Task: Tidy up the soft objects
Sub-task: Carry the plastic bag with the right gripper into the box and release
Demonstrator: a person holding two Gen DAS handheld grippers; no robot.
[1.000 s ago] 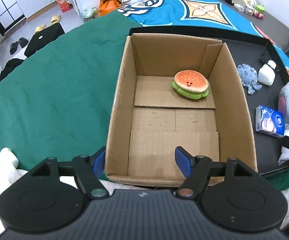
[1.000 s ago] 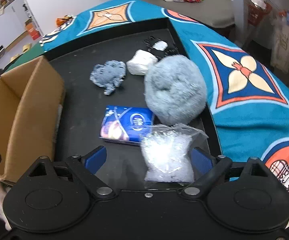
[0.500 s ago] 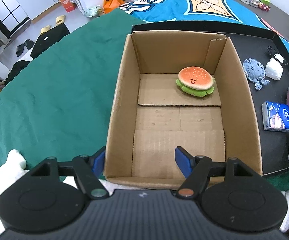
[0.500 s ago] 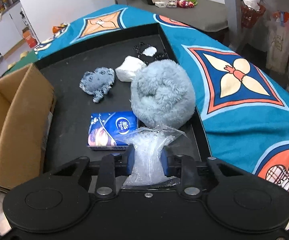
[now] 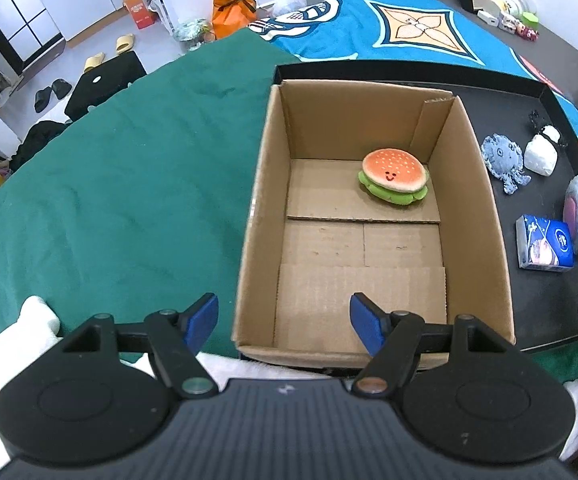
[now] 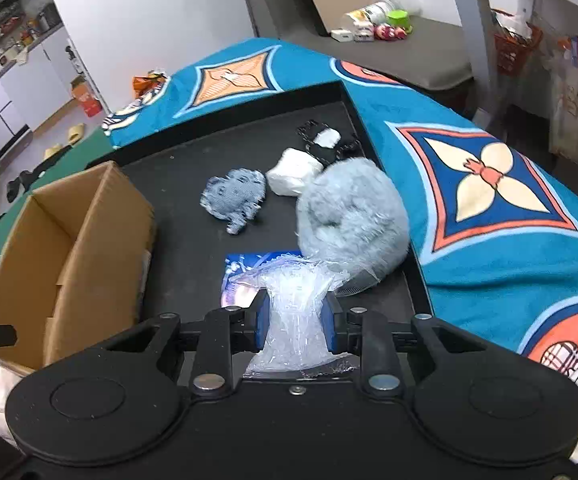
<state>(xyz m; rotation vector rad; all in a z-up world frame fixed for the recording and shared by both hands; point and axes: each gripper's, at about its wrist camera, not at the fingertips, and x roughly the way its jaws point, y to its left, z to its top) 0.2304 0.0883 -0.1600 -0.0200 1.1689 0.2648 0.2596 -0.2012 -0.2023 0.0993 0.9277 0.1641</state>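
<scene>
on the black tray [image 6: 193, 240] atop the bed, the right gripper [image 6: 295, 322] has its jaws clamped on the clear plastic bag [image 6: 293, 304], the cardboard box [image 6: 69, 248] lying to its left, nearer the left gripper [image 5: 283, 320], whose jaws gape apart.

Open box [image 5: 373, 264] floor, only the burger plush [image 5: 394, 176] far right; crowded tray [image 6: 193, 240] beside the fluffy ball [image 6: 353, 216].

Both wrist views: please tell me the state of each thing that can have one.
Cardboard box: open, upright, holds only the burger.
Burger plush: upright, inside the box.
Clear plastic bag: pinched, crumpled.
Right gripper: jaws shut on the bag.
Left gripper: jaws open, holding nothing.
</scene>
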